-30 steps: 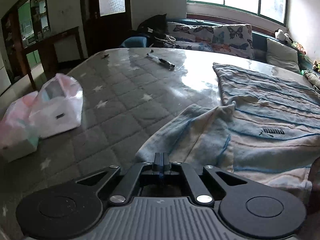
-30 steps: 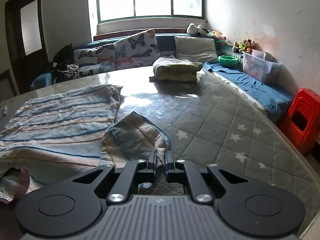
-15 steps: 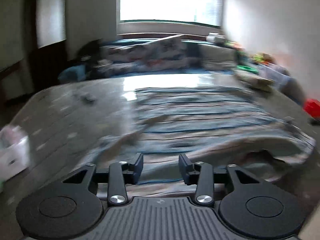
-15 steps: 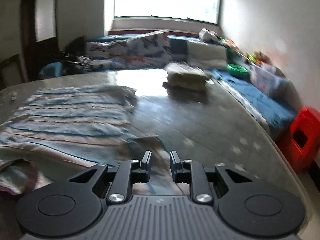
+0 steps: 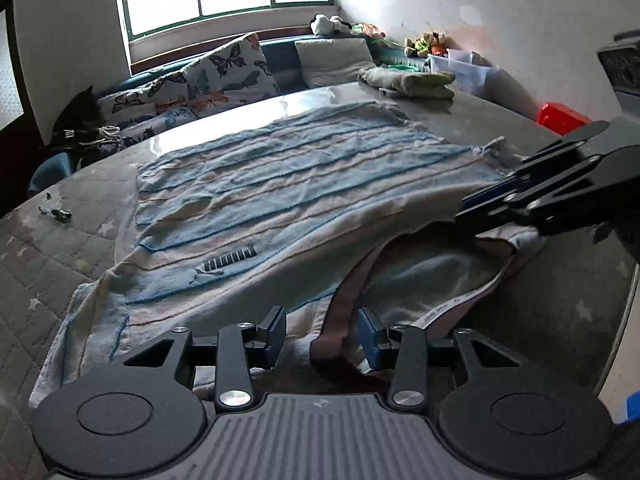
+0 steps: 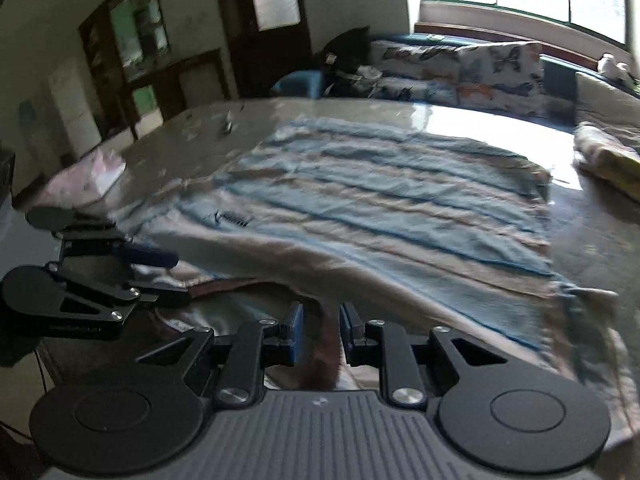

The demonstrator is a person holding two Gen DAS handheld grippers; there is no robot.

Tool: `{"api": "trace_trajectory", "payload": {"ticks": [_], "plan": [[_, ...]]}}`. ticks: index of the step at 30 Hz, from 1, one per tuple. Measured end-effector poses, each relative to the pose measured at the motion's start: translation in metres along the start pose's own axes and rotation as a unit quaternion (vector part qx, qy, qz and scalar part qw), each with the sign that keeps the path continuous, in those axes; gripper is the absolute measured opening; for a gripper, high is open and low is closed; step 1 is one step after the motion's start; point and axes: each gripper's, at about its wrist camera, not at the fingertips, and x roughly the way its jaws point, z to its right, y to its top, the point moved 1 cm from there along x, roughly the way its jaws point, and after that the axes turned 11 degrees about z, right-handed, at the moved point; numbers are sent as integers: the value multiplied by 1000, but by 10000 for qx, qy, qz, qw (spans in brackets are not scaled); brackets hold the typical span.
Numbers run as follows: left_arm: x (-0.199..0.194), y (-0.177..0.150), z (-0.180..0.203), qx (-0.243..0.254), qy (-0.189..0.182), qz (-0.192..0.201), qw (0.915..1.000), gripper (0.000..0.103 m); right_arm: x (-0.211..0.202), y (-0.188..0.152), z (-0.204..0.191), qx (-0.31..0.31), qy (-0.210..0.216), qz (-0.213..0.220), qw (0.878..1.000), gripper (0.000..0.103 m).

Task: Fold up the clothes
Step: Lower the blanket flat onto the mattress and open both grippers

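Left wrist view: striped blue and cream garment [image 5: 304, 184] lies spread flat across the quilted mattress [image 5: 72, 248], collar end towards the camera, hem towards the window. A small dark logo [image 5: 232, 258] on the chest faces up. The pinkish neckband [image 5: 340, 320] gapes at the near edge.

Left tool [image 5: 322, 332]: jaws apart, neckband strip between them but not pinched; no pad presses on cloth. Right tool [image 6: 320, 330]: jaws a little apart, a fold of the collar-edge cloth between them; blur makes it hard to judge contact, but they look clear of it. Both have just been opening.

Beyond the garment, towards the window, a folded greenish bundle [image 5: 408, 82] sits on the mattress, judged an item already done. Left of the garment, a small dark object [image 5: 56, 213].

Progress, judged: the garment is laid out and smoothed, sleeves apparently tucked in; no body fold made yet. The remaining folds are all still to come.
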Motion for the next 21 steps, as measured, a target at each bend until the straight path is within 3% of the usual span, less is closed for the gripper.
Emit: {"api": "trace_trajectory", "payload": {"ticks": [3, 5, 7, 10, 15, 21], "plan": [[2, -2, 3, 126, 1, -12, 9999, 38, 13, -5, -3, -128, -86, -122, 9998, 20], [1, -3, 5, 236, -13, 26, 9997, 26, 14, -9, -3, -135, -110, -139, 9998, 18], [1, -4, 6, 264, -11, 43, 9996, 9, 13, -13, -4, -213, -220, -133, 9994, 5], [-4, -3, 7, 297, 18, 125, 9995, 1, 7, -11, -1, -208, -255, -45, 9994, 4], [-31, 1, 10, 426, -87, 363, 9984, 0, -25, -5, -14, -556, -77, 160, 9983, 3], [-29, -15, 9, 447, -142, -29, 9989, 0, -23, -20, -23, -756, 93, -161, 9970, 1]]}}
